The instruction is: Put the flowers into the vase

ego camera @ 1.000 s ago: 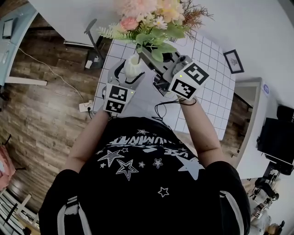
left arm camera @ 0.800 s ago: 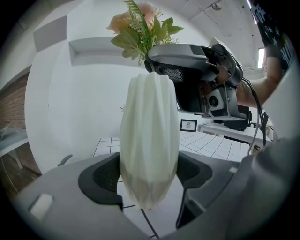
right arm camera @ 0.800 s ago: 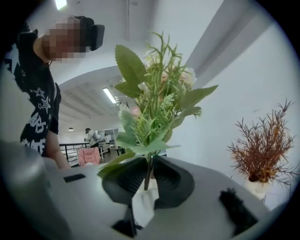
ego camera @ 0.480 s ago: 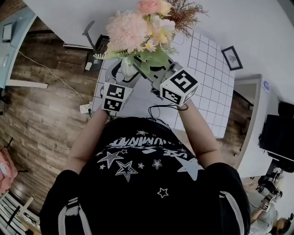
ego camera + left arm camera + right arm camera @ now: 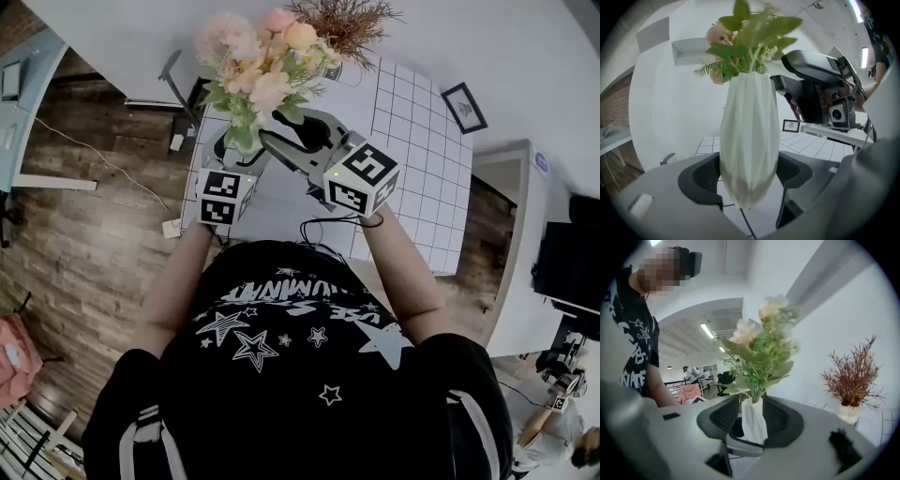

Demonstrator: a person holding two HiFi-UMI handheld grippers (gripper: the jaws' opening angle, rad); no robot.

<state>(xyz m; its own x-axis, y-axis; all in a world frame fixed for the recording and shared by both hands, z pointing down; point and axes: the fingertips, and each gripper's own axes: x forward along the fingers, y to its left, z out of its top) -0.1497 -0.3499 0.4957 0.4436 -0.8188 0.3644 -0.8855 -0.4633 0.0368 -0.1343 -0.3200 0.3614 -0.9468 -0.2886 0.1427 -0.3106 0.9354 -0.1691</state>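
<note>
My left gripper's (image 5: 747,171) jaws were closed on the lower body of the white ribbed vase (image 5: 749,126), with a pad pressed against each flank. I couldn't tell whether its narrow foot rested on the gridded table (image 5: 412,141). My right gripper's (image 5: 750,420) jaws had just been opening and stood wide, with the pads touching nothing. The vase and the green stems showed in the gap between them.

The flowers (image 5: 251,66) sat in the vase's mouth, stems inside, blooms and leaves fanned out above the rim. The right gripper was just to the right of them.

I judged the bunch light and soft but top-heavy, so it could lean or tip the vase. If it needed straightening, I'd take the gathered stems just above the rim, never the blooms. The vase looked stiff, smooth and tapered, so slippery, and best held around its belly, as it was.
</note>
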